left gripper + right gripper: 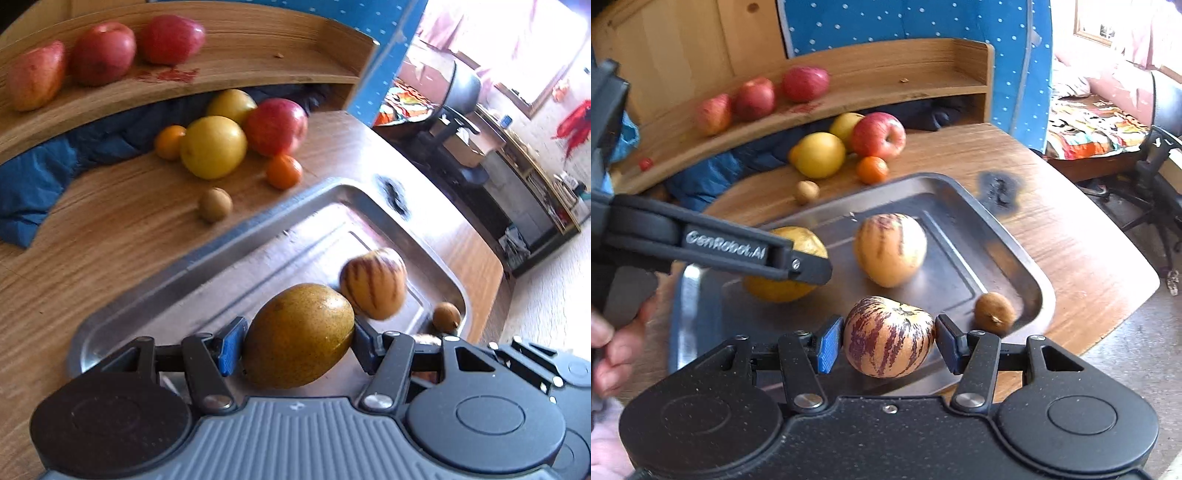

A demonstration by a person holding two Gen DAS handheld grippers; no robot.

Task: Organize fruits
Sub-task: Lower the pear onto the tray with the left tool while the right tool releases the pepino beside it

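We see left claw (298,349) clamped on brown-green mango (298,336) over steel tray (207,251), angled in from the side; right claw (889,343) clamped on striped melon (888,338), second striped fruit (891,249) ahead, small brown fruit (994,313) to its right

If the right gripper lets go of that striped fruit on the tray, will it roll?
Probably a little: the striped fruit looks round and smooth, and the metal tray looks slick. The tray's raised rim should likely stop it.
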